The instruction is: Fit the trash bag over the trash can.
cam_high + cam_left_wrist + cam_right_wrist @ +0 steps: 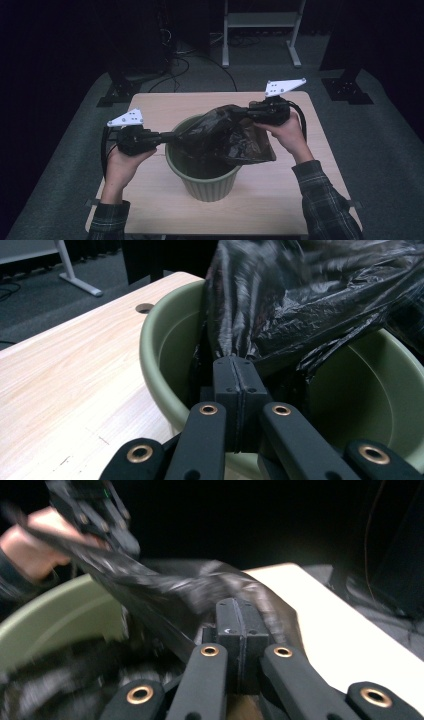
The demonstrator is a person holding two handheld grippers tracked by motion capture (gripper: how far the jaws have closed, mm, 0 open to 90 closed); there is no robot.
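Note:
A black plastic bag [225, 135] hangs stretched over a green bin [206, 186] in the middle of the wooden table [150, 210]. My left gripper [171, 136] is shut on the bag's left edge, just above the bin's left rim. In the left gripper view the closed jaws pinch the black bag [300, 295] over the green bin [160, 350]. My right gripper [250, 114] is shut on the bag's upper right edge, above the bin's far rim. From the right gripper view the bag [165, 595] runs taut to the other gripper [95, 515], with the bin [55, 620] below.
The bin stands near the table's front centre. A cable hole [144, 307] sits in the tabletop beyond the bin. A white frame [260, 30] and dark stands [117, 92] are on the floor behind the table.

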